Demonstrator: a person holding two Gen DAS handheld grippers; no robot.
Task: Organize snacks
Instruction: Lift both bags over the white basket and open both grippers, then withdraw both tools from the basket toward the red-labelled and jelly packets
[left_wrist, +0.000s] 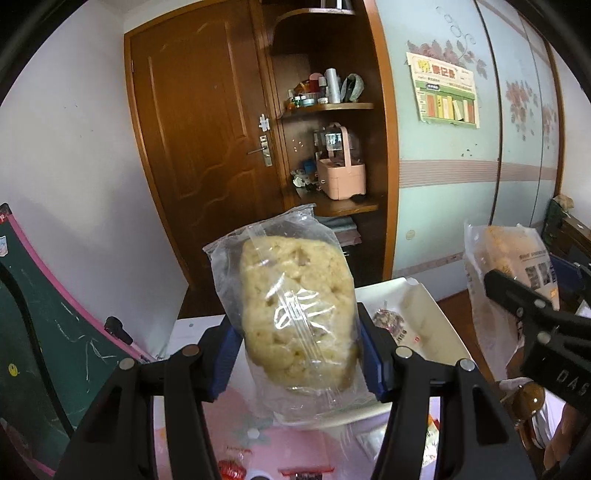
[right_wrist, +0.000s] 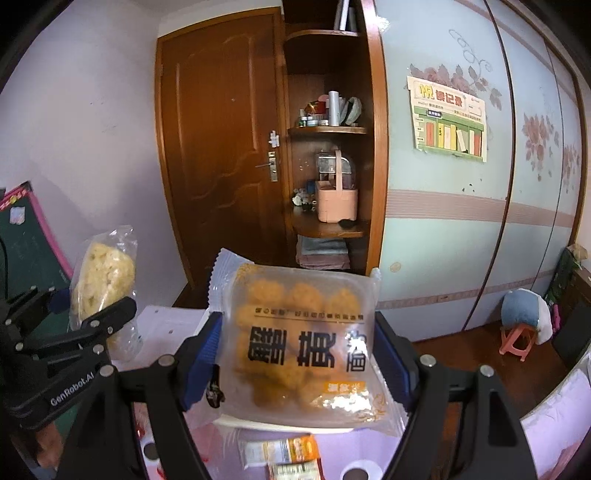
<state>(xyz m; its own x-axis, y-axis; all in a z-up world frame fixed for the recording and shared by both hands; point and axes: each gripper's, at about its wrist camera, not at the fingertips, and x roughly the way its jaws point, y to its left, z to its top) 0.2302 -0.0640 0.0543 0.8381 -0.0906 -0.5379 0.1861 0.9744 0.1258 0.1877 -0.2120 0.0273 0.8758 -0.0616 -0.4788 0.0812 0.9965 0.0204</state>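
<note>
Bedroom-looking spot: a brown wooden door (left_wrist: 199, 122), corner shelves (left_wrist: 332, 106) stuffed with little bottles and a pink caddy (left_wrist: 341, 177), and a pale sliding wardrobe with a paper chart (right_wrist: 448, 120) stuck on it. Down below sits the tabletop (right_wrist: 166, 325) with a pinkish cover.

We've got both hands full and both packs lifted clear of the tabletop. Our left gripper (left_wrist: 297, 347) has its fingers clenched on a clear bag of puffed rice cake (left_wrist: 295, 314), squeezing it across the lower half so it stands upright. Our right gripper (right_wrist: 299, 354) is clamped on a frosted pack of round golden cookies (right_wrist: 303, 343), pads on its two side edges, pack tilted back toward us.

Our guess at the step: carrying these two to wherever they get sorted, maybe the white tray (left_wrist: 424, 306) just behind the rice cake bag. To do it well we'd keep the squeeze gentle, since both snacks look crumbly, keep the two grippers apart so the packs don't bump, and lower each one flat before letting go.

Count: two grippers, two held snack packs. In the cookie pack we can make out three cookies across the top row; the rest are hidden by the print. At least two small packets (right_wrist: 284, 452) lie on the tabletop below the right gripper, and one printed packet (left_wrist: 391, 321) rests in the tray.
</note>
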